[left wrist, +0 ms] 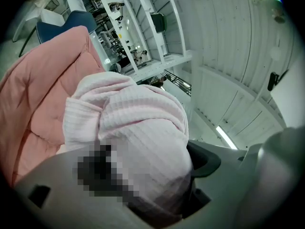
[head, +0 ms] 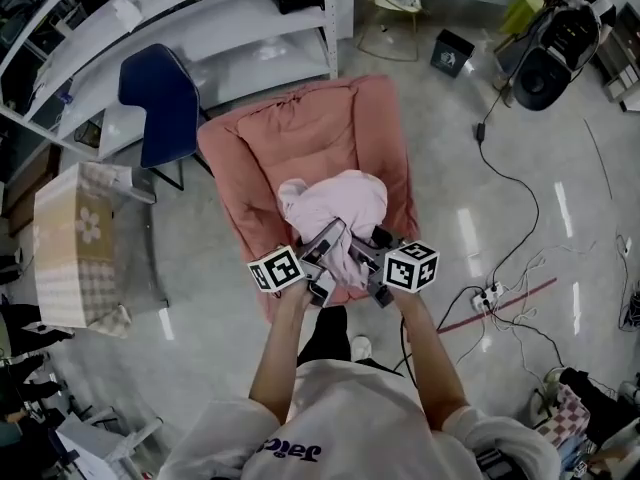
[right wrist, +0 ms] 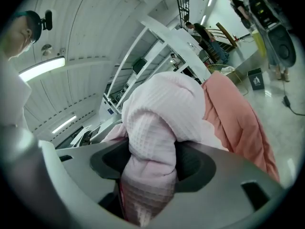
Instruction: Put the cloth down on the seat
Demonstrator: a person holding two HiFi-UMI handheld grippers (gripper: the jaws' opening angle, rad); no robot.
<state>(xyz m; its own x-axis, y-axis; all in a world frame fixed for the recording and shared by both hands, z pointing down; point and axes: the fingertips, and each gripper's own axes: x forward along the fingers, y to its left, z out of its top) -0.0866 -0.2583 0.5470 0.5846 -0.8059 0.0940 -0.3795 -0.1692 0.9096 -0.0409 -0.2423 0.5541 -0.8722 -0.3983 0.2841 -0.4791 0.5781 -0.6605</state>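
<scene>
A pale pink waffle-weave cloth [head: 335,211] is bunched over the front of a salmon-pink cushioned seat [head: 310,138]. Both grippers hold its near edge. My left gripper [head: 325,255] is shut on a fold of the cloth [left wrist: 143,142], which fills the space between its jaws. My right gripper [head: 362,258] is shut on another fold of the cloth [right wrist: 152,156], squeezed into a narrow roll. In the left gripper view the pink seat [left wrist: 38,94] lies behind the cloth at the left; in the right gripper view the seat [right wrist: 238,118] shows at the right.
A dark blue chair [head: 160,98] and white shelving [head: 200,18] stand behind the seat at the left. A patterned box [head: 75,243] sits far left. Cables and a power strip [head: 488,296] lie on the floor at the right, with a bin [head: 452,51] beyond.
</scene>
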